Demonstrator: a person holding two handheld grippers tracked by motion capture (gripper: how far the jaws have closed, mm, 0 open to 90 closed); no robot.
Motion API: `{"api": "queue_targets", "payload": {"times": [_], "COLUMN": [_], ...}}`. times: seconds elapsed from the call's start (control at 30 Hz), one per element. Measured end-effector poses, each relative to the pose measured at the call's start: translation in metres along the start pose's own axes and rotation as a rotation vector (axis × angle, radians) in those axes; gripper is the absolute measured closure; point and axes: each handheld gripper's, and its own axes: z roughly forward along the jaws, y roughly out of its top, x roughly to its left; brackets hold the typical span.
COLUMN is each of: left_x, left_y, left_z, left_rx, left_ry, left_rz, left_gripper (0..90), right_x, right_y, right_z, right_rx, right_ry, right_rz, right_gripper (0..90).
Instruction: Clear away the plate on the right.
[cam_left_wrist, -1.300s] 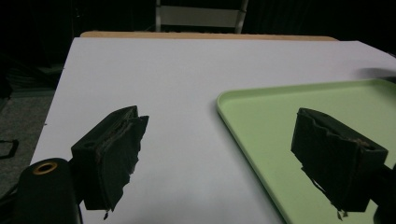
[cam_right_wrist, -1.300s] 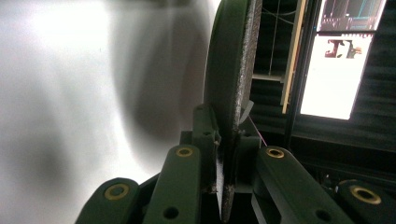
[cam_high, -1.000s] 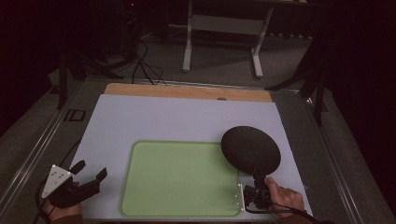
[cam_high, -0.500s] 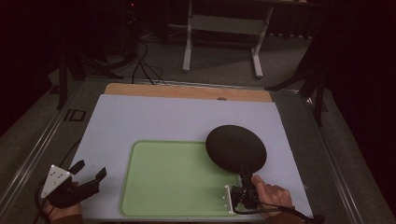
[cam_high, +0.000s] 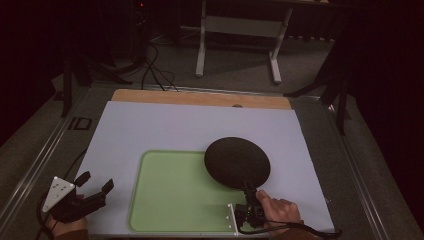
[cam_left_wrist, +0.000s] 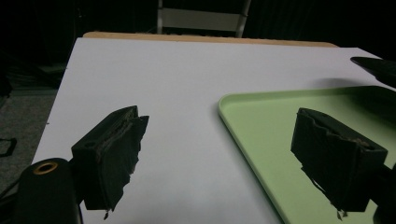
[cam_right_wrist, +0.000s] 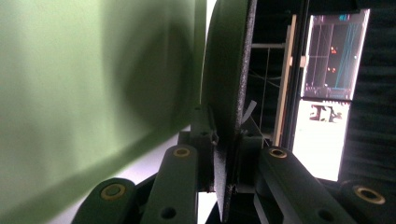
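The dark round plate (cam_high: 237, 162) is hanging over the far right corner of the green tray (cam_high: 175, 200), its disc lying flat and reaching toward twelve o'clock from my right gripper (cam_high: 248, 192), whose jaws I am keeping clamped on the plate's near rim. I am reading the tray's open middle as sitting at about nine o'clock from the plate, so that hand is the nearer one. My left gripper (cam_high: 95, 184) is idling, jaws spread, off the tray's near left corner
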Motion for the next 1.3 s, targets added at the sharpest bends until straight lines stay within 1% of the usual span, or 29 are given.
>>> {"api": "queue_targets", "payload": {"times": [0.17, 0.37, 0.53, 0.63, 0.7, 0.77, 0.83, 0.87, 0.93, 0.97, 1.03, 1.07, 1.1, 1.2, 1.23, 1.27, 1.3], "left_x": [0.0, 0.0, 0.0, 0.0, 0.0, 0.0, 0.001, 0.001, 0.001, 0.0, 0.0, 0.0, 0.0, 0.0, 0.001, 0.001, 0.001], "left_y": [0.0, 0.0, 0.0, 0.0, 0.0, 0.0, 0.0, 0.0, 0.001, 0.001, 0.001, 0.001, 0.001, 0.001, 0.0, 0.0, 0.0], "left_z": [0.0, 0.0, 0.0, 0.0, 0.0, 0.0, 0.0, 0.0, 0.0, 0.0, 0.0, 0.0, 0.0, -0.001, -0.001, -0.001, -0.001], "left_rx": [0.0, -0.001, -0.002, -0.002, -0.002, -0.005, -0.005, -0.004, -0.005, -0.005, -0.004, -0.004, -0.005, -0.009, -0.009, -0.01, -0.01], "left_ry": [0.0, 0.002, 0.003, 0.003, 0.003, 0.004, 0.004, 0.004, 0.003, 0.005, 0.005, 0.005, 0.006, 0.004, 0.005, 0.005, 0.005], "left_rz": [0.001, 0.001, 0.001, 0.001, 0.001, 0.0, 0.0, -0.001, 0.001, 0.001, 0.0, 0.0, 0.0, -0.003, -0.005, -0.006, -0.006], "left_gripper": [16.1, 16.1, 16.1, 16.1, 16.1, 16.1, 16.1, 16.1, 16.1, 16.1, 16.1, 16.1, 16.1, 16.1, 16.1, 16.1, 16.1], "right_x": [0.001, 0.007, 0.01, 0.012, 0.015, 0.018, 0.023, 0.024, 0.029, 0.03, 0.031, 0.031, 0.03, 0.03, 0.03, 0.029, 0.028], "right_y": [0.007, 0.02, 0.03, 0.037, 0.042, 0.046, 0.051, 0.053, 0.058, 0.06, 0.065, 0.067, 0.069, 0.072, 0.072, 0.072, 0.071], "right_z": [-0.003, -0.007, -0.011, -0.012, -0.011, -0.01, -0.011, -0.011, -0.013, -0.015, -0.016, -0.017, -0.017, -0.017, -0.017, -0.017, -0.017], "right_rx": [-0.024, -0.069, -0.11, -0.123, -0.135, -0.151, -0.156, -0.166, -0.176, -0.187, -0.205, -0.212, -0.227, -0.27, -0.27, -0.273, -0.28], "right_ry": [0.005, 0.019, 0.024, 0.029, 0.036, 0.047, 0.057, 0.054, 0.055, 0.047, 0.055, 0.065, 0.092, 0.163, 0.16, 0.167, 0.184], "right_rz": [-0.006, -0.038, -0.05, -0.058, -0.071, -0.074, -0.079, -0.095, -0.105, -0.115, -0.113, -0.109, -0.116, -0.107, -0.106, -0.099, -0.103], "right_gripper": [81.9, 81.5, 81.4, 81.3, 81.3, 80.9, 80.7, 80.5, 80.6, 80.6, 81.0, 82.0, 83.6, 85.6, 85.5, 85.2, 84.3]}}
